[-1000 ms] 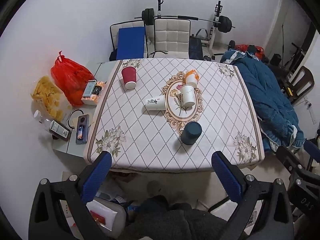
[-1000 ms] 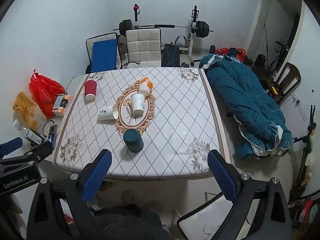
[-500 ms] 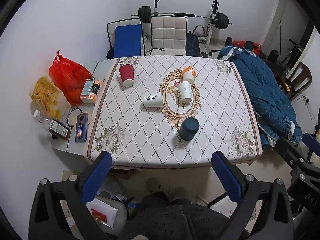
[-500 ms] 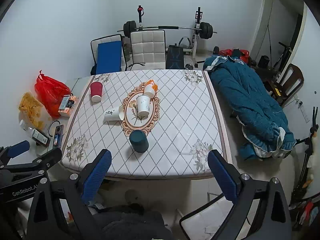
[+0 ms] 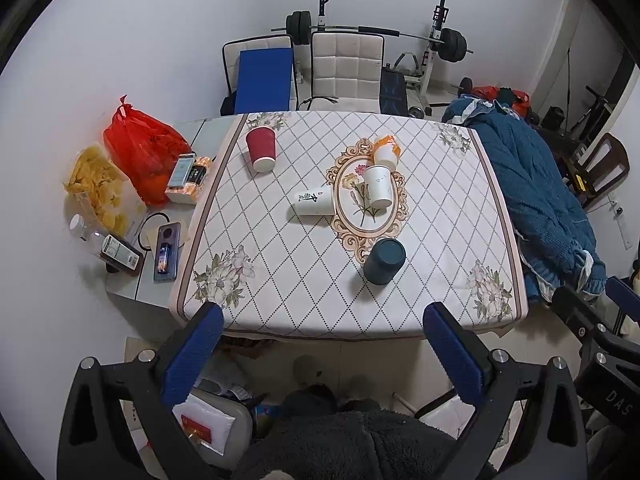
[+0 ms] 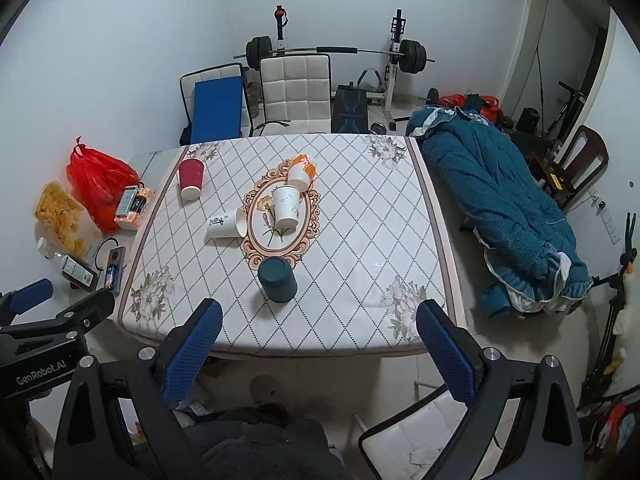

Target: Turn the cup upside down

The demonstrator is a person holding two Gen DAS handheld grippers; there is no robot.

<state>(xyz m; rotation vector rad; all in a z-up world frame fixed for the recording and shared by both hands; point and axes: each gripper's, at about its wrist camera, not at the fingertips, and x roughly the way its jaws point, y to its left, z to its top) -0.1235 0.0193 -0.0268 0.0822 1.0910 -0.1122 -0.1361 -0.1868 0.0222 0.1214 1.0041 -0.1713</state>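
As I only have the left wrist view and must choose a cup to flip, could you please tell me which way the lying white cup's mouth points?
Observer: In the right wrist view the lying white cup shows its open mouth, which faces the oval medallion printed on the tablecloth.
Operator: Thank you. I see only a sliver of the right tool at my frame's edge; is it holding anything?
Observer: No. The right tool is open and empty, with the dark teal cup standing just beyond its fingertips on the table.
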